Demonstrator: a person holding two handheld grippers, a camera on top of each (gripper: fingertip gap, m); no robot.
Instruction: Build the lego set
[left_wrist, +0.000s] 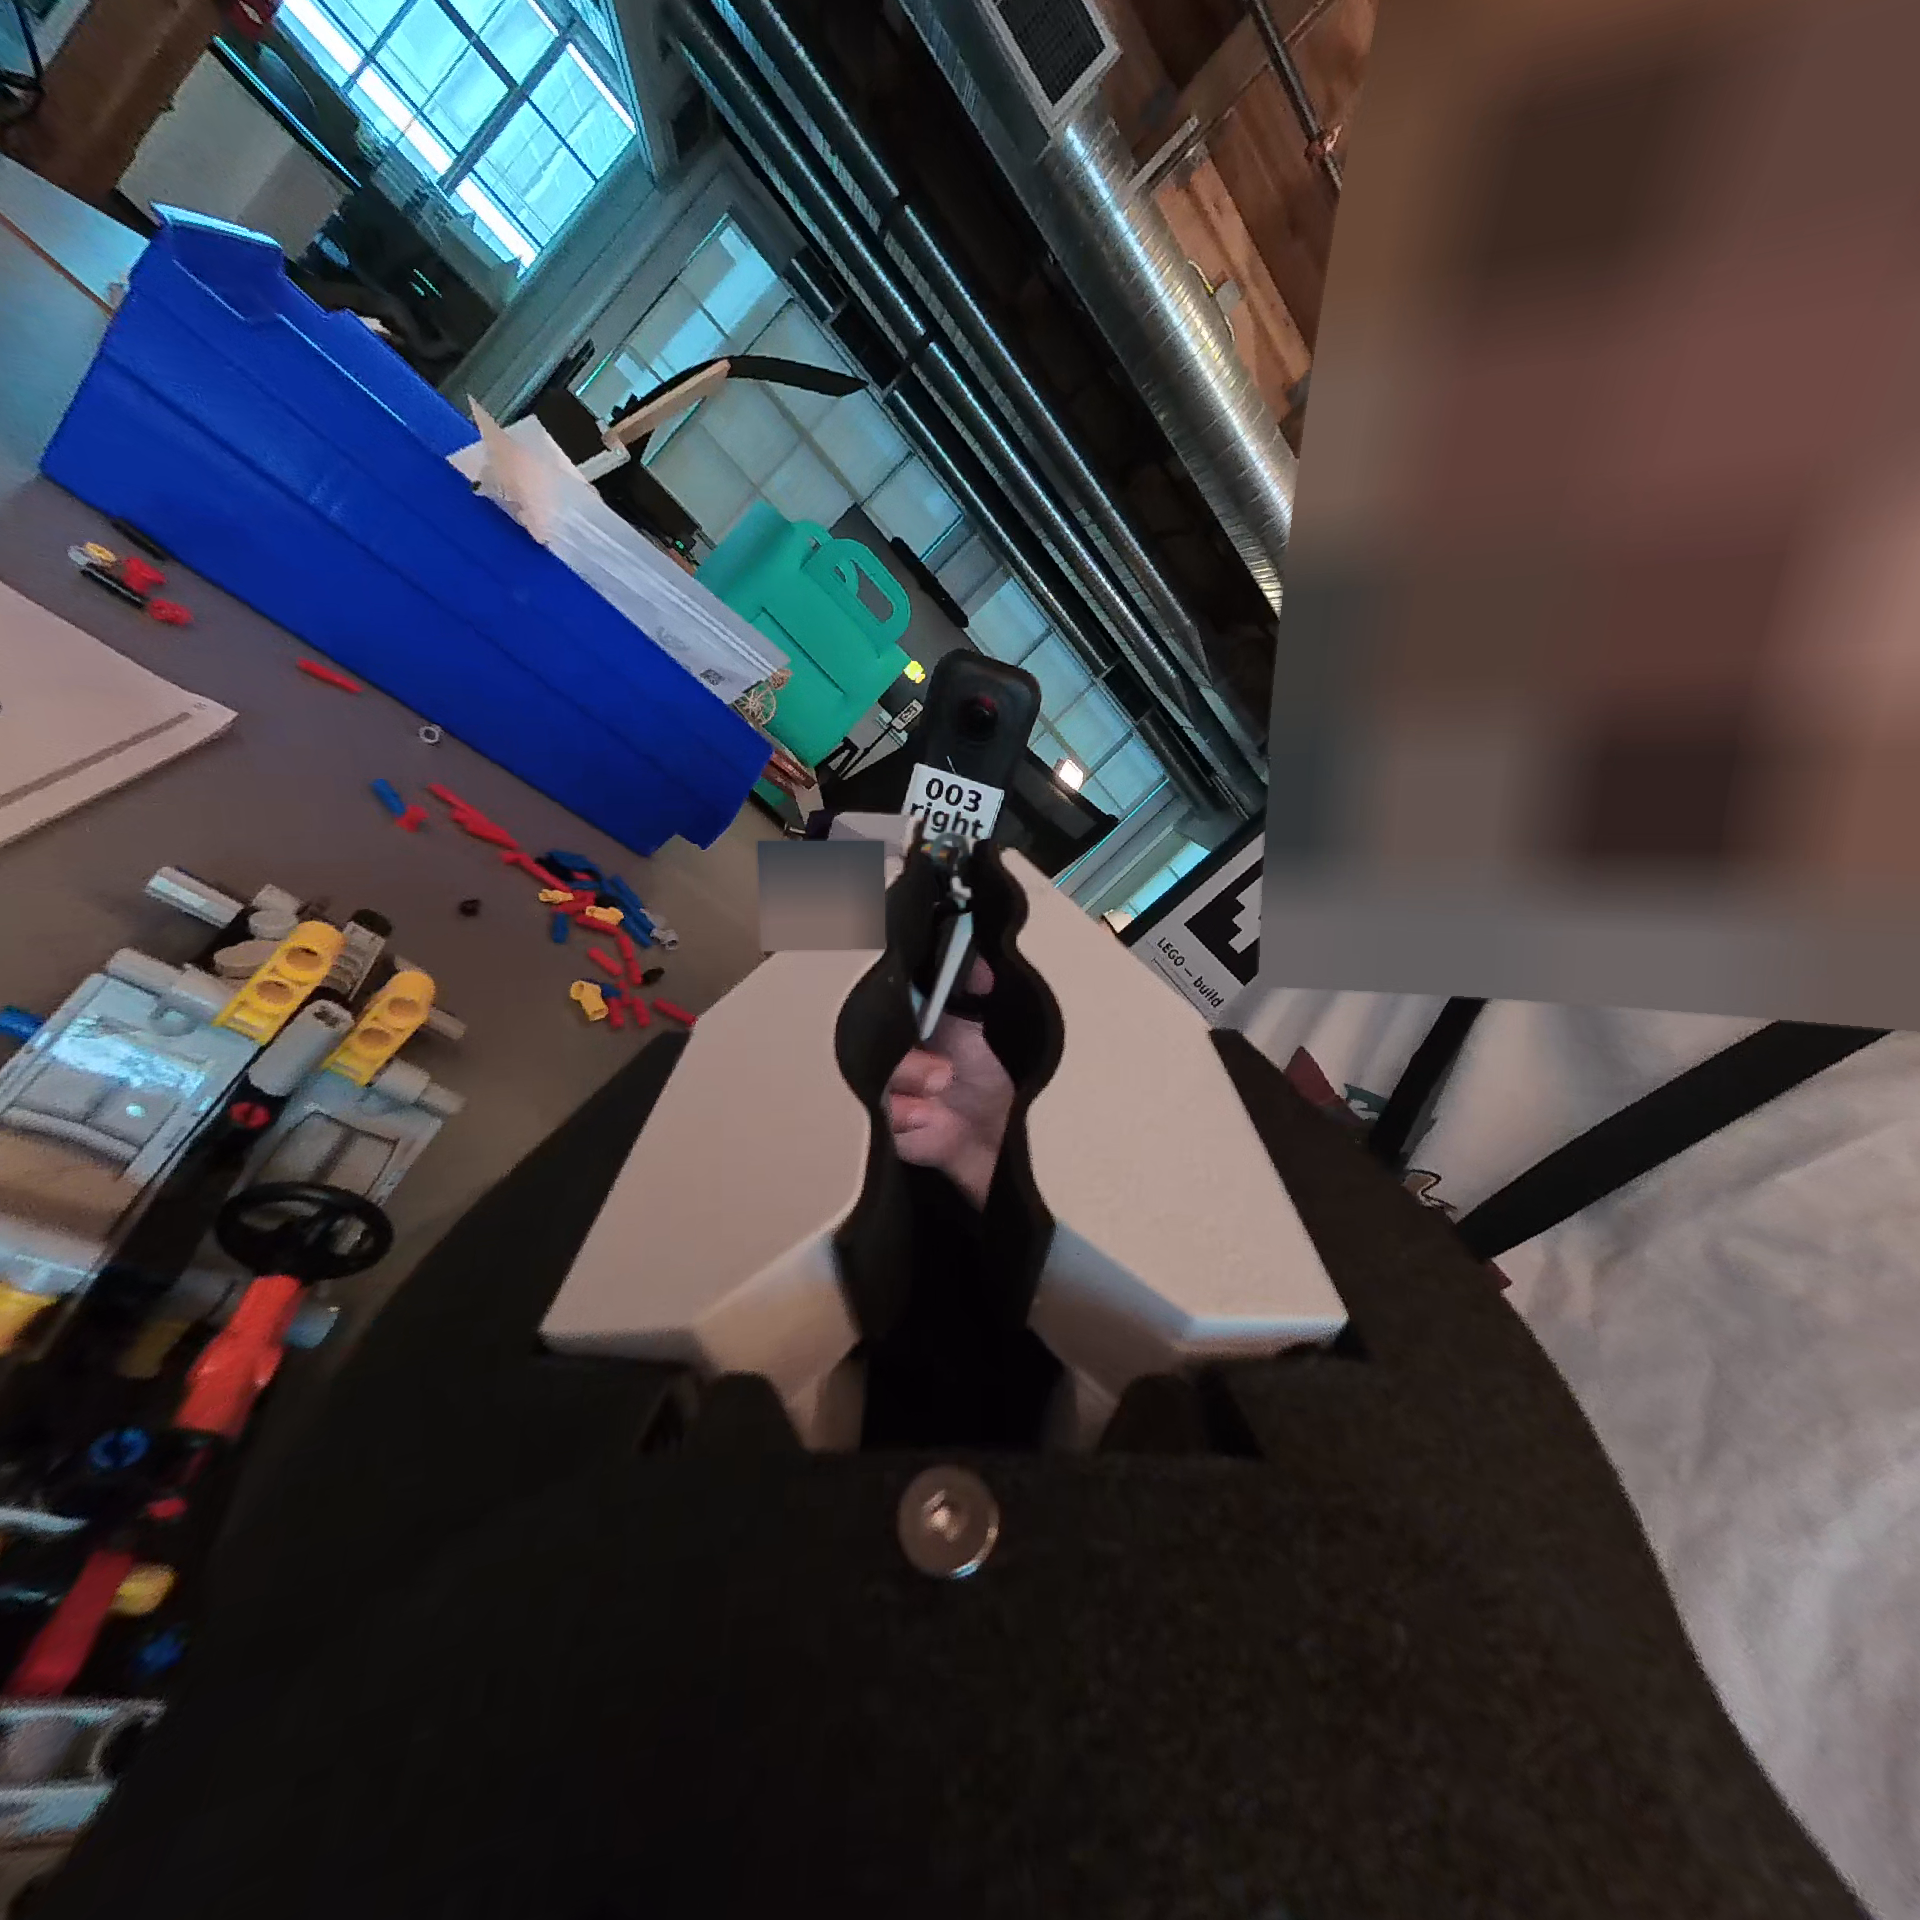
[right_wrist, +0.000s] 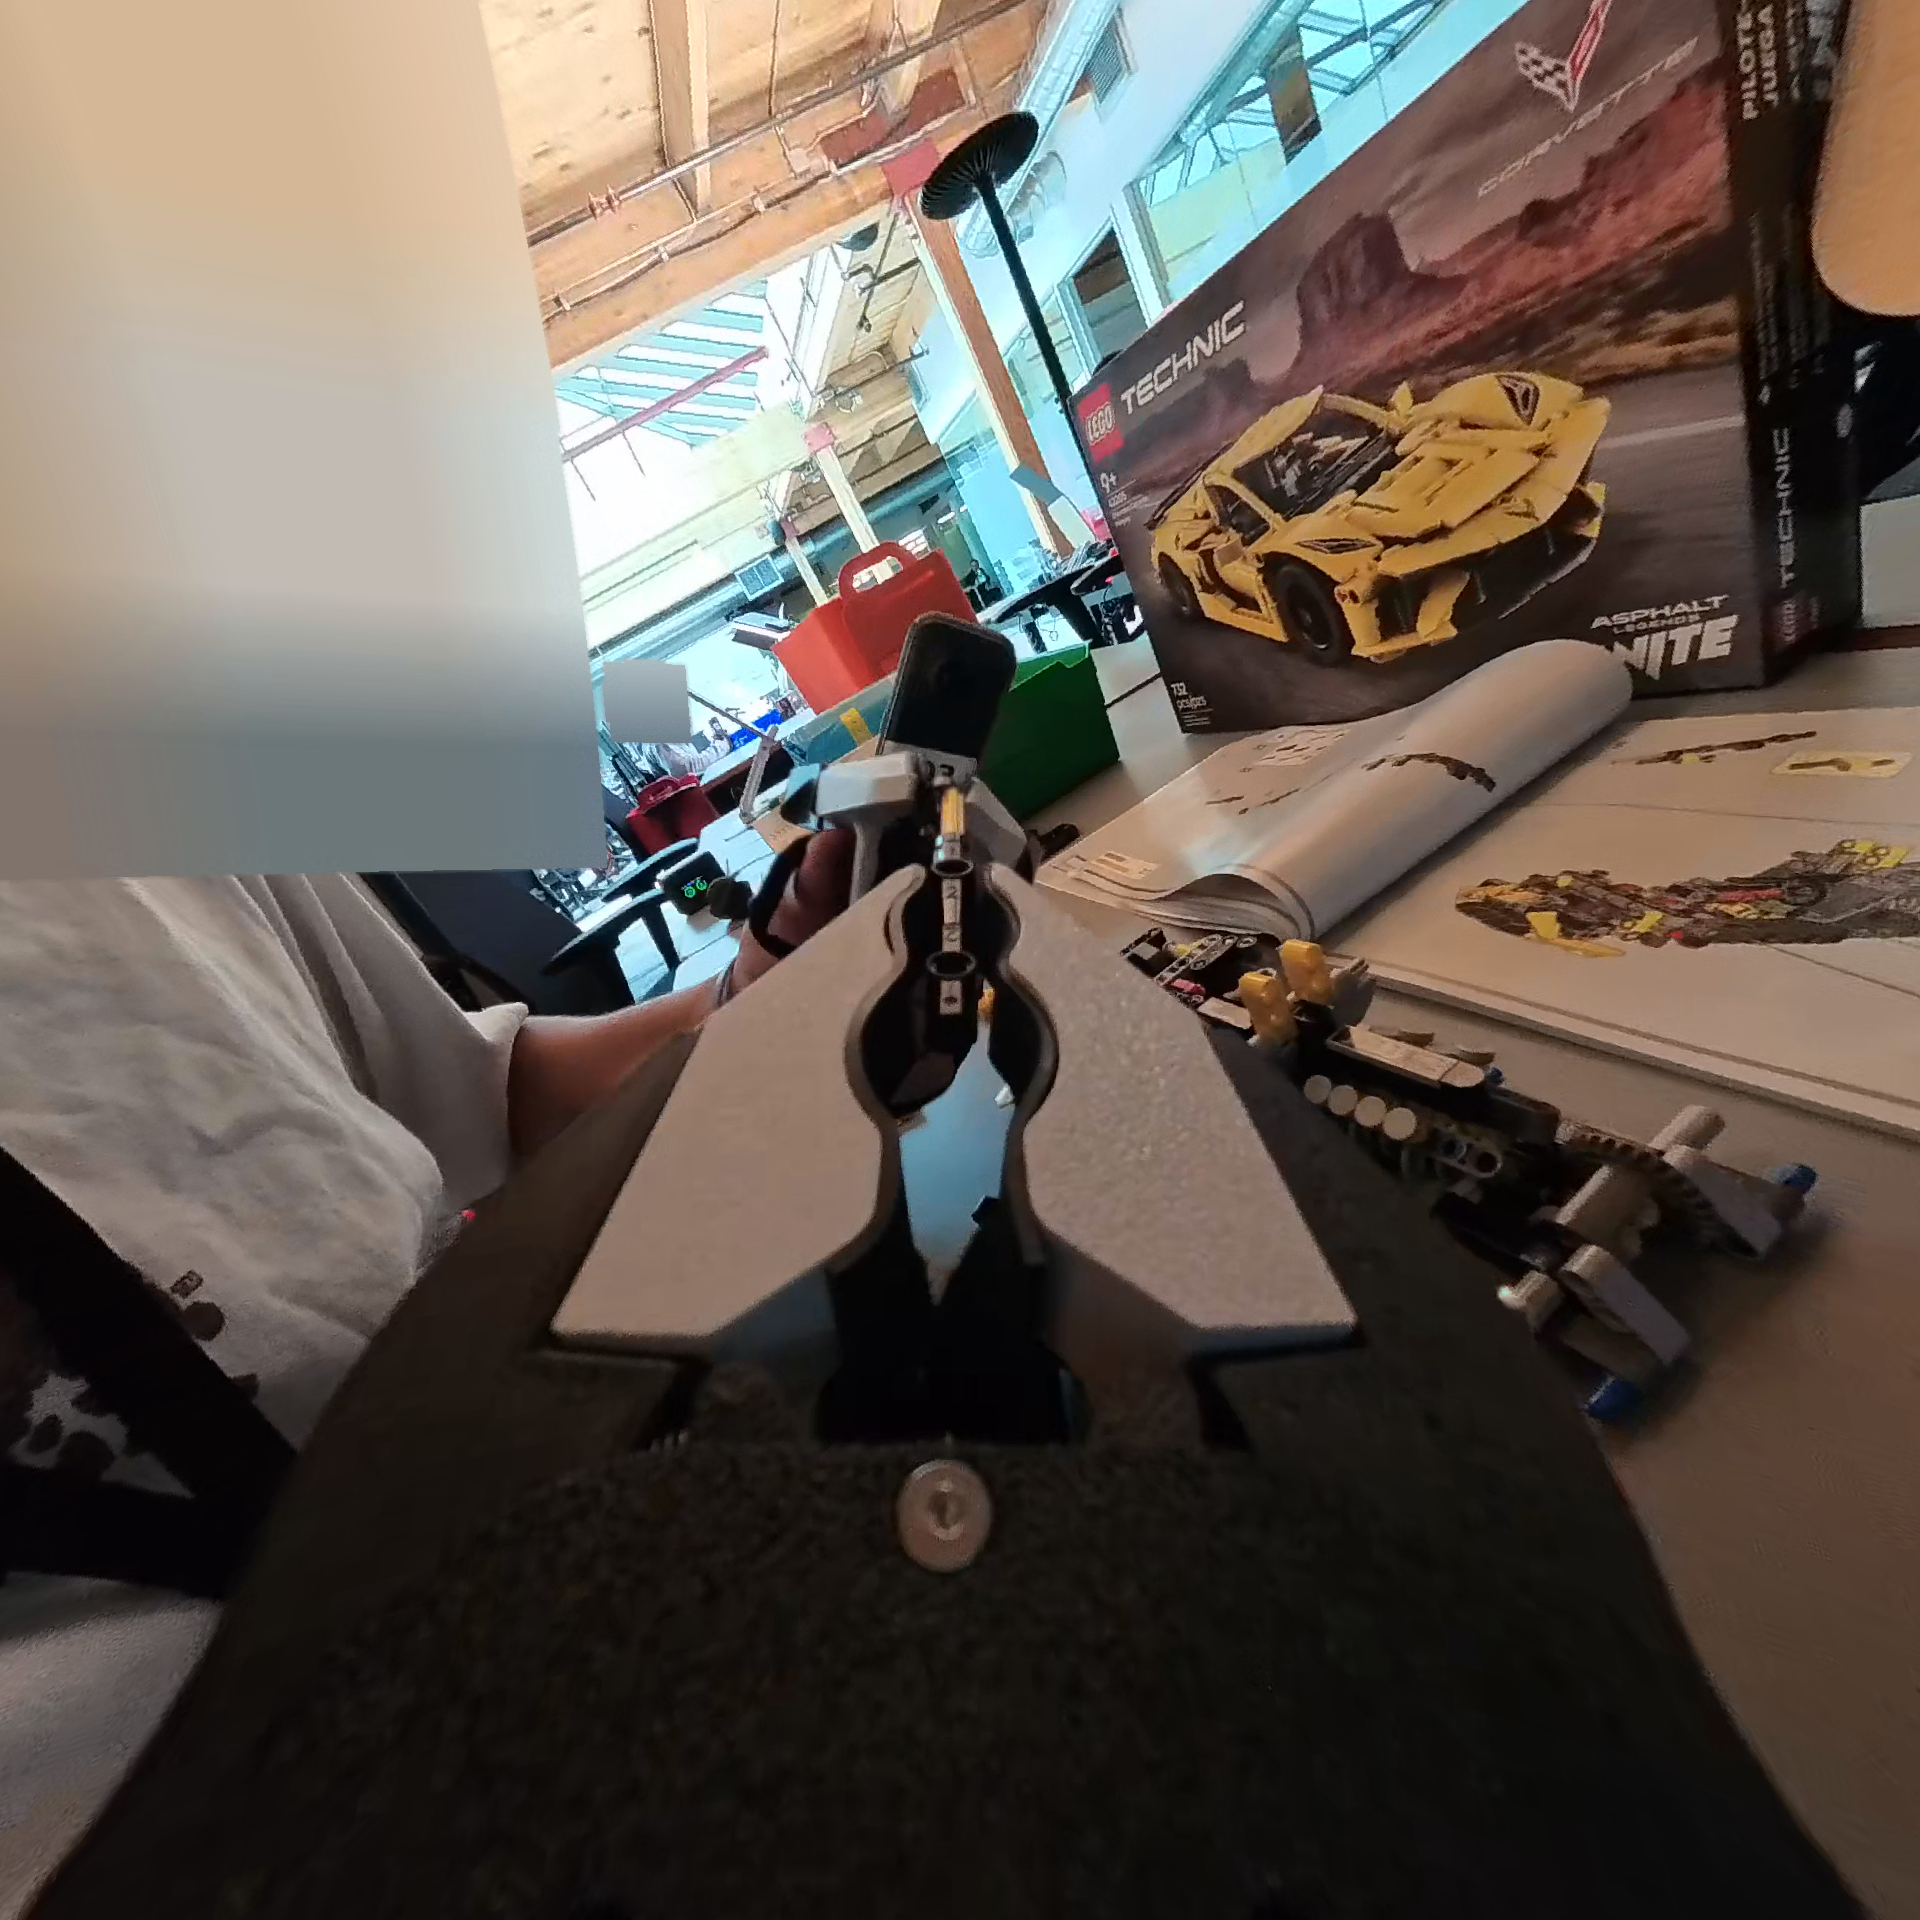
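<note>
Both grippers are raised above the table and point at each other, tip to tip. My left gripper (left_wrist: 951, 875) is shut on a thin black-and-white Lego piece (left_wrist: 948, 961) that lies between its pale fingers. My right gripper (right_wrist: 954, 878) is shut on a thin black Lego piece with grey and yellowish ends (right_wrist: 951, 935). The piece reaches into the left gripper's grey fingers (right_wrist: 878, 795). Whether this is one piece or two joined ones I cannot tell. The partly built model lies on the table: grey, yellow and orange parts (left_wrist: 281, 997), and a black chassis with gears (right_wrist: 1507, 1132).
Loose red, blue and yellow pins (left_wrist: 597, 914) are scattered before a blue bin (left_wrist: 312, 447). The open instruction booklet (right_wrist: 1403, 790) and the set's box (right_wrist: 1455, 416) stand to the right. A person in a white shirt (right_wrist: 208, 1039) is close behind the grippers. My left and right fingertips are right by each other.
</note>
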